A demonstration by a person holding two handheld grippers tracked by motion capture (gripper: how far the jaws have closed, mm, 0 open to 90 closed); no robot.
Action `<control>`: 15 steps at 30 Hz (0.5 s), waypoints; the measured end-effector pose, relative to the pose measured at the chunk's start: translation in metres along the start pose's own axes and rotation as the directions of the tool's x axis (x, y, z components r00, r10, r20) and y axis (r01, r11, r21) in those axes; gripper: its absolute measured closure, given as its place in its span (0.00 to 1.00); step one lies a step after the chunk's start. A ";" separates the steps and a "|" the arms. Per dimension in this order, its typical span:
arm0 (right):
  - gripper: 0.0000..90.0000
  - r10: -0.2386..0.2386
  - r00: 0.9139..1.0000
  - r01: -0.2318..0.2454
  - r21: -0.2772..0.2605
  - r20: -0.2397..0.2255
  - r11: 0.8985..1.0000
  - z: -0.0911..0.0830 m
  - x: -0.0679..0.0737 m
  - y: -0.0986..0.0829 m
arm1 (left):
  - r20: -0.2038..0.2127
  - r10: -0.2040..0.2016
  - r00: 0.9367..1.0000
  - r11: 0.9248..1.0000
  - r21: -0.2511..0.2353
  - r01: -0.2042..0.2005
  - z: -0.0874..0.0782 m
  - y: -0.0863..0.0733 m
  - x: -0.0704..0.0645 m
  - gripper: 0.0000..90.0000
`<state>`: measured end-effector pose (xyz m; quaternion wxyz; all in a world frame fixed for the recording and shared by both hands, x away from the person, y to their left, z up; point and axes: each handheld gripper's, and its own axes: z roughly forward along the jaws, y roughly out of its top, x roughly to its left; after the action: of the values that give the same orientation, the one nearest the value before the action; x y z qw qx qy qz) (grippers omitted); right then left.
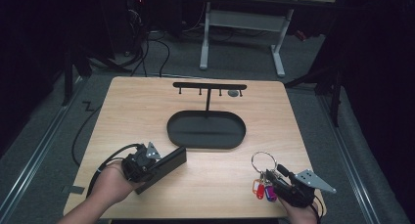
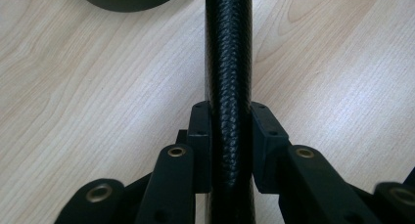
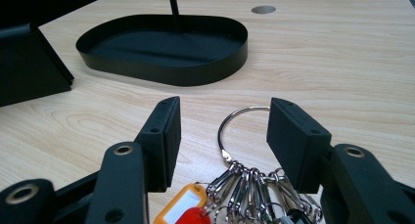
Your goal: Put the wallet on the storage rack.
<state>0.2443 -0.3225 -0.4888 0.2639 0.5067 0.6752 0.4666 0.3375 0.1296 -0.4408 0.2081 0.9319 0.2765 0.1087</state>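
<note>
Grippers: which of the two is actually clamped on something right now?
The left gripper: its jaws press both sides of the black textured case. The right gripper stands open around the key ring, touching nothing.

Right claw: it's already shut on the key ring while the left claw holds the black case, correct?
Not quite. The right claw is open: in the right gripper view its jaws stand apart on either side of the key ring, which lies on the table between them, not clamped. The left claw is indeed shut on the black case.
</note>
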 end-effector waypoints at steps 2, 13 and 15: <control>0.52 0.004 1.000 -0.004 0.000 0.001 1.000 0.000 0.000 0.000 | -0.003 0.005 1.000 1.000 -0.002 -0.005 -0.001 0.000 0.000 0.82; 0.52 0.006 1.000 -0.006 0.000 -0.003 1.000 0.000 -0.001 0.000 | -0.100 0.148 0.984 0.986 -0.060 -0.154 -0.016 0.019 -0.007 0.82; 0.52 0.007 1.000 -0.007 -0.001 -0.003 1.000 0.000 -0.001 0.000 | -0.113 0.175 0.978 0.981 -0.068 -0.184 -0.016 0.023 -0.007 0.82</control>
<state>0.2443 -0.3233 -0.4890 0.2613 0.5084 0.6736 0.4685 0.3375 0.1137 -0.4170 0.2186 0.9371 0.1975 0.1874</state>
